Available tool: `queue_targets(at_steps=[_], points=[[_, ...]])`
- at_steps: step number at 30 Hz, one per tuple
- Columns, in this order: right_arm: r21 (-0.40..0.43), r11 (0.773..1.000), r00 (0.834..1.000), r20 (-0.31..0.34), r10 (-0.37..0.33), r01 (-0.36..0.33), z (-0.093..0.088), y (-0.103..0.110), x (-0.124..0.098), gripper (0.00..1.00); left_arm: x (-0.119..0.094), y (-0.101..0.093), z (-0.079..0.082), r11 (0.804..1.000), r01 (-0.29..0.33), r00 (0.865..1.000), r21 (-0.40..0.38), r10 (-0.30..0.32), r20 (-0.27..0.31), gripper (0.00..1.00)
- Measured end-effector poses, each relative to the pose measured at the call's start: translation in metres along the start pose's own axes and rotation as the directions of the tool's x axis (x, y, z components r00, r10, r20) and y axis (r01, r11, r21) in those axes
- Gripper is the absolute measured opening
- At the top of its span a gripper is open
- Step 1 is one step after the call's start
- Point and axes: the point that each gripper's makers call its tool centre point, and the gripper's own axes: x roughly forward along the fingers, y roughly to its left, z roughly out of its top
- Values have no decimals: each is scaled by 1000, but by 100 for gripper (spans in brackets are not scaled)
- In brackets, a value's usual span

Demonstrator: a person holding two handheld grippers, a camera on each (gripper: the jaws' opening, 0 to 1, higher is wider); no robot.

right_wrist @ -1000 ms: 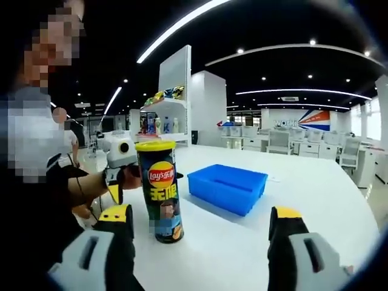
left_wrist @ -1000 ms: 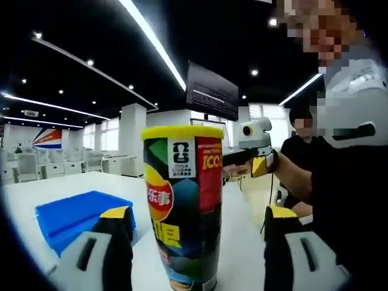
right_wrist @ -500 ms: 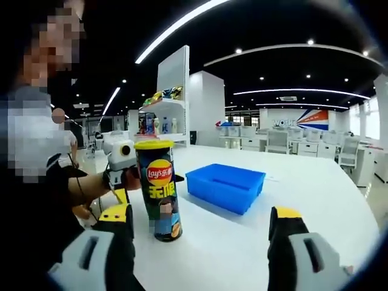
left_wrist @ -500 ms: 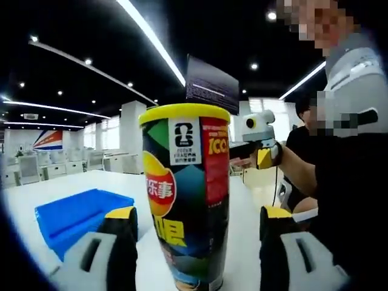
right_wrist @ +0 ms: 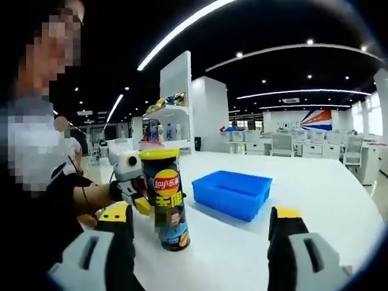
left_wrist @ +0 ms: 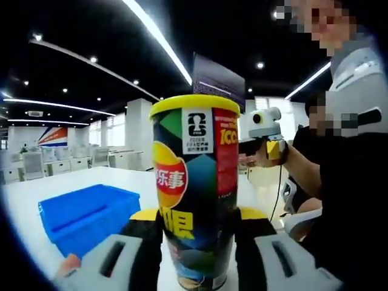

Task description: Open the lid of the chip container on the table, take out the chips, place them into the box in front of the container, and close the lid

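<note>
Left gripper view: the table (left_wrist: pixel 79 179) holds the blue box (left_wrist: pixel 85 209) beside the can (left_wrist: pixel 197 194). A second ago the left gripper (left_wrist: pixel 197 218) stood wide; now it hugs the can. The yellow lid (left_wrist: pixel 195 103) is still on. The right gripper (right_wrist: pixel 200 221) waits wide open near the can, so lid pulling likely comes next.

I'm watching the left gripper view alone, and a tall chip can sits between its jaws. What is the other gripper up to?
Observer: In the right gripper view, the right gripper has its jaws wide apart with nothing between them, back from the chip can.
Visitor: And the blue box, is it touching the can?
Observer: No. From that side the blue box stands apart from the can, with bare table between them.
</note>
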Motion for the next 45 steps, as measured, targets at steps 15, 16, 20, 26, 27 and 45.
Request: queue_targets(at_steps=[15,16,20,26,27,45], points=[[-108,985,988,64,144,-136,49,78,82,73,3,10,-1,999,-33,999,-6,33,-18,47],[-121,984,990,42,137,-132,44,79,85,73,3,11,-1,999,-33,999,-7,33,-18,47],[-115,991,996,43,80,-74,41,74,93,67,4,13,0,999,-34,999,-9,34,-13,47],[-63,995,997,7,76,-76,37,72,98,61,5,18,0,999,-47,999,-11,47,-12,47],[-59,996,997,0,73,-73,35,72,98,58,1,13,1,999,-47,999,-12,47,-9,47],[-19,1000,1000,-13,-5,5,28,64,101,42,0,12,2,998,-64,998,-15,64,-2,47]])
